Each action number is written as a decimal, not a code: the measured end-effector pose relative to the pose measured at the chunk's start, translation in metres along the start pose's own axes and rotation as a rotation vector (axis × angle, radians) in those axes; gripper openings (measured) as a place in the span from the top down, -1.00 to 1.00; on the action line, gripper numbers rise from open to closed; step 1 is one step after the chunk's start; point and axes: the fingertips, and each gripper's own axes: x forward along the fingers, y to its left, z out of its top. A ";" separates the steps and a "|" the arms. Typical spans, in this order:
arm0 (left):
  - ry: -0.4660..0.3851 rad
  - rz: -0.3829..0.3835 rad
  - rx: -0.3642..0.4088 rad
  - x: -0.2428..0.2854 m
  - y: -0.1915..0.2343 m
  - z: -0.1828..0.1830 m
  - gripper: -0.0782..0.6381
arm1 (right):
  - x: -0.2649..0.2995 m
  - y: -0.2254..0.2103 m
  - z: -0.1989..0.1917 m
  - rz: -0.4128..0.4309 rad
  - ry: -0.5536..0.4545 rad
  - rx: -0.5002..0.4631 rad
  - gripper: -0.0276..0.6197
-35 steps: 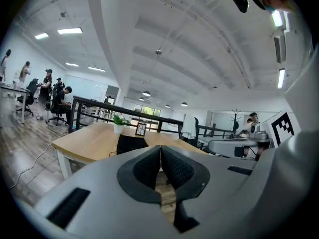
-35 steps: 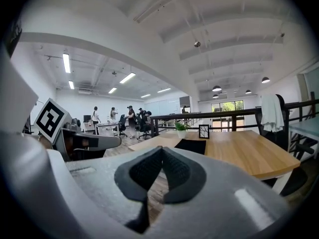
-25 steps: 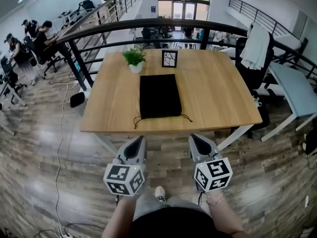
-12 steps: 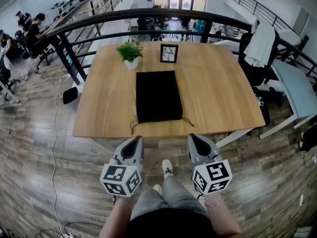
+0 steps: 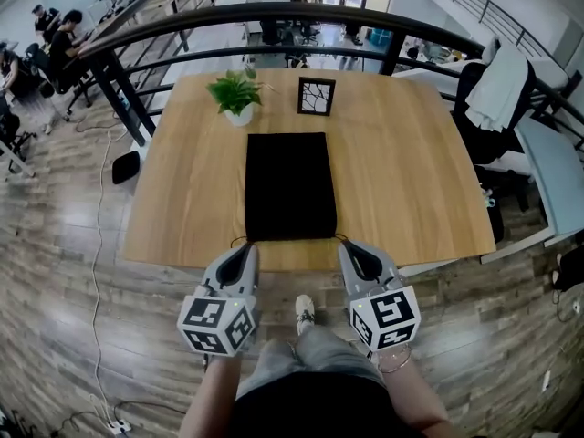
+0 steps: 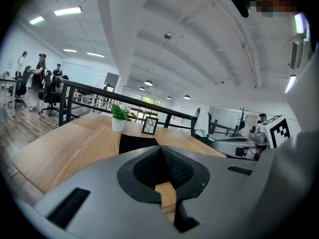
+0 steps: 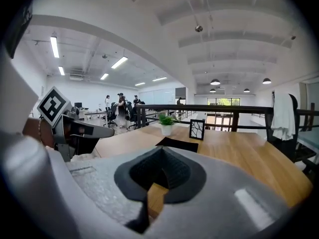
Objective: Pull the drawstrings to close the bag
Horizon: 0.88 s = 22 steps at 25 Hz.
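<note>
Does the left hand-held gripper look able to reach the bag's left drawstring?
Probably yes: the left hand-held gripper is right by the drawstring at the table edge, nothing between, but its jaws are shut.

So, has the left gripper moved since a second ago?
Yes. The left gripper has come forward: earlier short of the table, its tip now overlaps the near edge, beside the black bag.

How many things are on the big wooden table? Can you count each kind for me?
Black bag: 1
Potted plant: 1
Picture frame: 1
Total: 3
</note>
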 end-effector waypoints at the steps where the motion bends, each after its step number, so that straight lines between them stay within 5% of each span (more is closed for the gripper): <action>1: 0.001 0.005 -0.003 0.007 0.002 0.002 0.74 | 0.007 -0.006 0.002 0.008 0.002 0.003 0.91; 22: -0.031 0.162 -0.017 0.062 0.041 0.037 0.74 | 0.085 -0.070 0.021 0.118 0.003 0.010 0.91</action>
